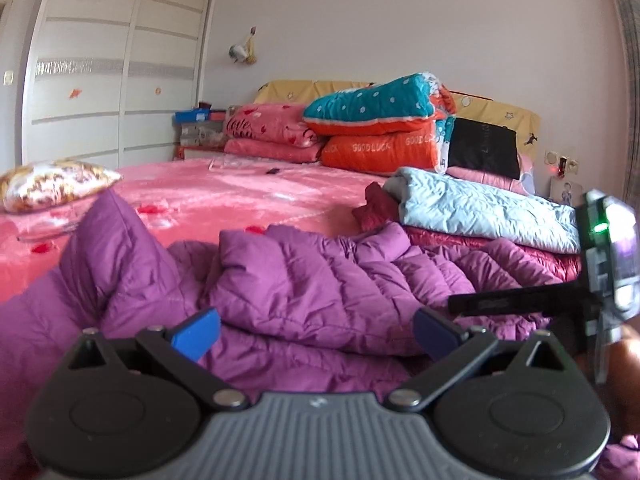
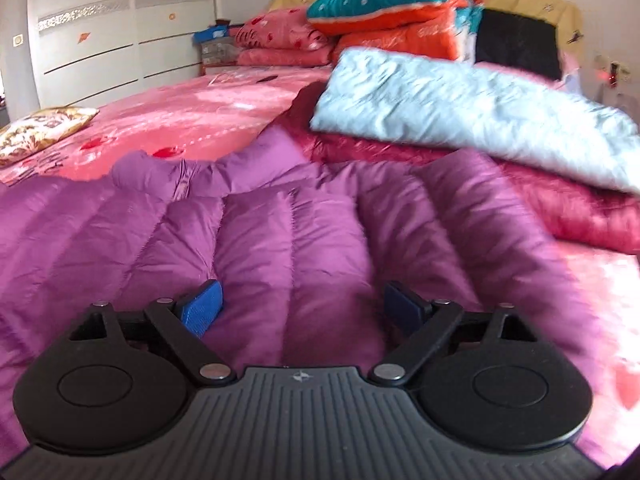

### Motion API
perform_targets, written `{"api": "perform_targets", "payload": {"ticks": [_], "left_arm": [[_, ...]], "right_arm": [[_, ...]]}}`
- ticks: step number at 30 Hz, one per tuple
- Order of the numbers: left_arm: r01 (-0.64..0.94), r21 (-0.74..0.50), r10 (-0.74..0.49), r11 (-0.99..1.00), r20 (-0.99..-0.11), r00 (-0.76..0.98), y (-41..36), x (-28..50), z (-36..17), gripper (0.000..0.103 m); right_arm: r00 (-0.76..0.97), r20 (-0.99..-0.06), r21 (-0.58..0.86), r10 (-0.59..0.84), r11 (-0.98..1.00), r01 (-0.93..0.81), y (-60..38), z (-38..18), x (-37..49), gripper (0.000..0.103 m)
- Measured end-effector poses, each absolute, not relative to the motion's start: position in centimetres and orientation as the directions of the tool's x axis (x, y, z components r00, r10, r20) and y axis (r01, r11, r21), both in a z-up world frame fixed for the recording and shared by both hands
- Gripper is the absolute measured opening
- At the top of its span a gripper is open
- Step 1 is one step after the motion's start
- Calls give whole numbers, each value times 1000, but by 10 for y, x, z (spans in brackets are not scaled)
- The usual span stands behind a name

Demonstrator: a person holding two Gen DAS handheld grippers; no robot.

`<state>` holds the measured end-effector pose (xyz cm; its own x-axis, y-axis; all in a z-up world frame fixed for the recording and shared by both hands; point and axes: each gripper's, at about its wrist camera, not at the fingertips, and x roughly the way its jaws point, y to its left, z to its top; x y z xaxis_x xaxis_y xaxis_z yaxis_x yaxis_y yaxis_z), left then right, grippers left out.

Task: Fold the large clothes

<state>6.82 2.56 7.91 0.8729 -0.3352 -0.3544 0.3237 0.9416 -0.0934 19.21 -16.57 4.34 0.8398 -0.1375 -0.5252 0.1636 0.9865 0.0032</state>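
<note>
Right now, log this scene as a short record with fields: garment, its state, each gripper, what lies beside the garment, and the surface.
garment: purple down jacket
state: spread on the bed, rumpled, not yet folded
left gripper: open, fingers apart over the jacket, gripping nothing
right gripper: open, low over the jacket's quilted panels
beside: dark red quilted garment with a folded light blue quilted piece on top
surface: pink bedspread
far end: stacked folded quilts

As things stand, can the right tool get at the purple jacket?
Probably yes: the right tool is open right over the purple jacket, with nothing between its fingers and the fabric.
</note>
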Motion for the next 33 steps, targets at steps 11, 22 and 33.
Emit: {"api": "perform_targets", "payload": {"ticks": [11,22,33], "left_arm": [[332,21,-301,943,-374,877,10,16,114,102],[342,174,-275,923,-320,907,-40,0,156,102],[267,73,-216,961,-406,888,-42,96,109,91]], "right_arm": [[866,-467,174,-178,942,287,-220,56,59,103],[871,-472,322,-136,893,314,-262,30,29,103],[874,-479,324,-79,910,259,-265,26,51,103]]}}
